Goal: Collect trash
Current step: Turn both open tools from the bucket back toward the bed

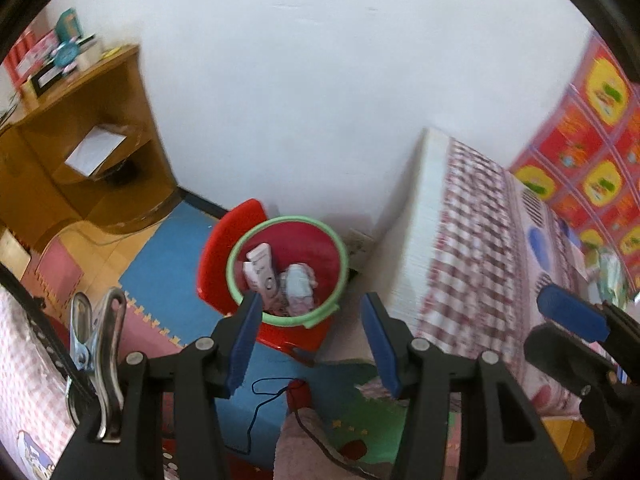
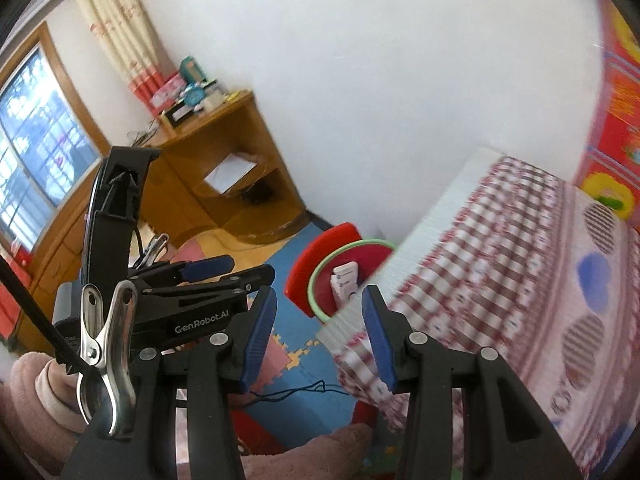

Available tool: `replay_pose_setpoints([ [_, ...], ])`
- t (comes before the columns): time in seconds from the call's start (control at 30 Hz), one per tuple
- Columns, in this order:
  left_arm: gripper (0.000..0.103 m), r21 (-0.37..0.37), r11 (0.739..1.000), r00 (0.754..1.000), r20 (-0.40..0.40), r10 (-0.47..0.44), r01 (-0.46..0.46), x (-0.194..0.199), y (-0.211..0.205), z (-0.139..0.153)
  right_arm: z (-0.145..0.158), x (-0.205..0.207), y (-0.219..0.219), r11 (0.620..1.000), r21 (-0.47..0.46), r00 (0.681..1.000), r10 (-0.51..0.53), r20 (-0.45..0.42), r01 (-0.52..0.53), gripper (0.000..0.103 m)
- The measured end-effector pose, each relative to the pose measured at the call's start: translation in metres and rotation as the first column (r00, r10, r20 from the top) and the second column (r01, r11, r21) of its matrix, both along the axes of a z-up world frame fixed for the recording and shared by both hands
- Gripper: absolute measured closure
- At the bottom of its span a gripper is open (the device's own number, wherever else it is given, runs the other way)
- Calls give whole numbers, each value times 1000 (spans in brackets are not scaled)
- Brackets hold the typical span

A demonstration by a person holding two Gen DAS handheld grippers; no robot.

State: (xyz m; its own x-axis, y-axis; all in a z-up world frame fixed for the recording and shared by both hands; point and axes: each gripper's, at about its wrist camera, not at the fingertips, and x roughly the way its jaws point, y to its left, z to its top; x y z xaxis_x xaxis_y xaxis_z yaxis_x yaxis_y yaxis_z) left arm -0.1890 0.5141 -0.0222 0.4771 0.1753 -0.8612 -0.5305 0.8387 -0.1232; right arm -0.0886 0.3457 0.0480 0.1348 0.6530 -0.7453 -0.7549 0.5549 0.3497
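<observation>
A red bin with a green rim stands on a red plastic chair by the wall. Inside it lie white boxes and a crumpled wrapper. My left gripper hangs above and in front of the bin, open, with nothing between its blue pads. The right gripper shows at the right edge over the bed. In the right wrist view my right gripper is open and empty. The bin is half hidden behind the bed corner there. The left gripper is to its left.
A bed with a red and white checked sheet fills the right. A wooden desk with shelves stands at the left, under a window. Foam floor mats carry a black thread. A pink sleeve shows at lower left.
</observation>
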Motion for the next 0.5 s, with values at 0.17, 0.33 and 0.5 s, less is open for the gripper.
replay_pose_setpoints([
  [0.17,49,2,997,997,11,-77,77,11,-44,10,14,1,-48,996,20,996,-90,17,90,57],
  [0.33,49,4,986,986,29,-164,164,28,-94,20,25,2,-105,982,29,982,-186,40,185,57],
  [0.5,49,6,968,967,44,-250,250,47,-146,26,31,4,-161,960,27,958,-281,55,280,57],
])
